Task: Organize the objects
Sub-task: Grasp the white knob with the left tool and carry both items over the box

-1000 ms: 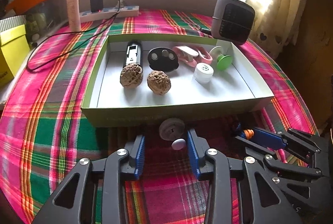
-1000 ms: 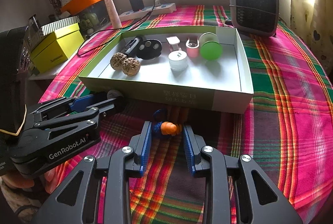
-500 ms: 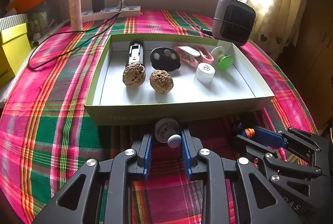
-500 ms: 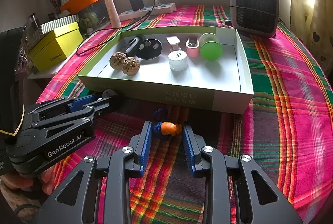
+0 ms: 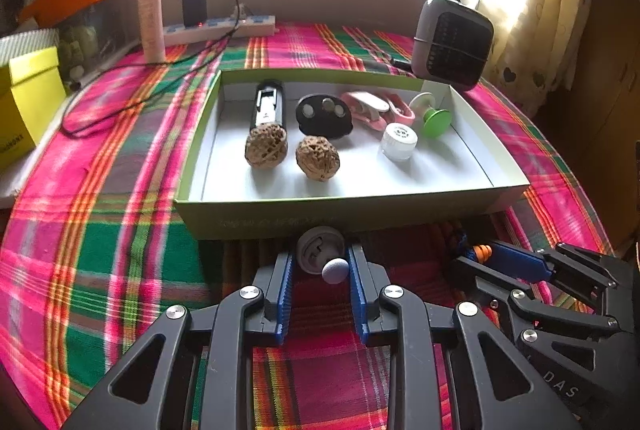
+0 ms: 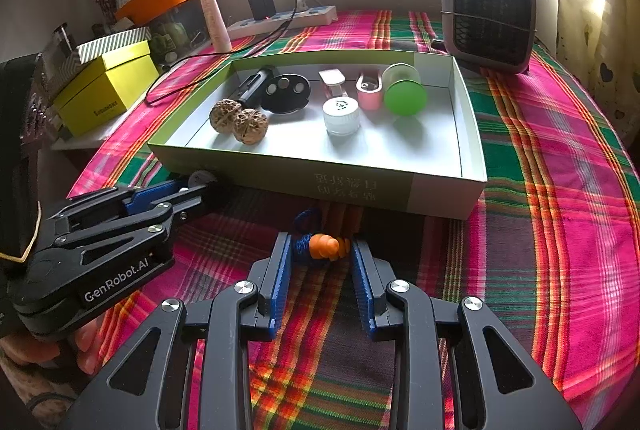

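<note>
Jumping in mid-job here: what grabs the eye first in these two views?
The bright plaid tablecloth and the shallow green box in the middle, holding two walnuts, a white cap and other small things. In front of the box, the left gripper is shut on a grey round knob, and the right gripper brackets an orange earplug on a blue cord.

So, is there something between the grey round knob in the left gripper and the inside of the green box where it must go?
Only the near wall of the shallow green cardboard box stands directly ahead of the grey round plastic knob in the left gripper. The knob must be lifted over it. Beyond it, bare white floor looks free.
</note>
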### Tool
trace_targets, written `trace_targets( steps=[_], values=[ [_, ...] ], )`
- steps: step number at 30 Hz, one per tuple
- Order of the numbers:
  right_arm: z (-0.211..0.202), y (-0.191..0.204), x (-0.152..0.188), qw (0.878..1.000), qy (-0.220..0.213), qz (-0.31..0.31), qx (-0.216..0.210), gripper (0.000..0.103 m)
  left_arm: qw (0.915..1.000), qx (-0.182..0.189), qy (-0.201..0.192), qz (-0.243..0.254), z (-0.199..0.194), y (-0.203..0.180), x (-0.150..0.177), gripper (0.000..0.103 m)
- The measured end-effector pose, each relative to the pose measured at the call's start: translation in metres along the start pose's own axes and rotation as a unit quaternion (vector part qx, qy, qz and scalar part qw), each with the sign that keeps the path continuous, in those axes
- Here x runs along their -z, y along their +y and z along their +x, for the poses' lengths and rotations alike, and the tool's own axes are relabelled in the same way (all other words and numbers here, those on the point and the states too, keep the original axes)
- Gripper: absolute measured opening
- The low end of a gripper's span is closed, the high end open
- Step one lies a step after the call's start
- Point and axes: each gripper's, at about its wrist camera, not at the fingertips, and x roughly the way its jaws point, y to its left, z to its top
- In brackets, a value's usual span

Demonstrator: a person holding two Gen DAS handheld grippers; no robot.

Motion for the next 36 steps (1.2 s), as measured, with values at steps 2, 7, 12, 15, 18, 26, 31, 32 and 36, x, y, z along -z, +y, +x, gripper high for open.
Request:
trace_targets(
  steps=[2,7,12,15,18,26,31,32,36],
  values=[
    [0.000,0.000,0.000,1.000,0.000,0.001,0.000,0.031,1.0000,0.002,-0.003,0.003,-0.002,0.000,0.000,0.023],
    [-0.001,0.000,0.001,1.000,-0.004,0.000,0.005,0.031,1.0000,0.002,-0.005,0.003,-0.005,0.001,0.001,0.023],
    [-0.005,0.001,0.000,1.000,-0.010,-0.001,0.004,0.031,0.9999,0.003,-0.011,0.003,-0.010,0.002,0.002,0.023],
    [-0.008,0.000,-0.001,1.000,-0.014,0.000,0.002,0.031,0.9999,0.005,-0.015,0.004,-0.014,0.001,0.001,0.023],
    [-0.012,-0.001,-0.003,1.000,-0.022,0.001,0.002,0.031,0.9998,0.010,-0.018,0.004,-0.018,0.000,0.000,0.023],
    [-0.022,-0.001,-0.014,0.999,-0.042,-0.003,0.007,0.031,0.9993,0.020,-0.032,0.007,-0.027,-0.004,-0.008,0.023],
    [-0.025,-0.002,-0.022,0.999,-0.052,-0.006,0.010,0.031,0.9990,0.023,-0.038,0.009,-0.030,-0.005,-0.016,0.023],
    [-0.025,-0.003,-0.023,0.999,-0.053,-0.007,0.011,0.031,0.9989,0.023,-0.040,0.010,-0.030,-0.005,-0.018,0.023],
    [-0.026,-0.003,-0.030,0.998,-0.057,-0.010,0.013,0.031,0.9990,0.023,-0.038,0.011,-0.027,-0.005,-0.023,0.023]
  ],
)
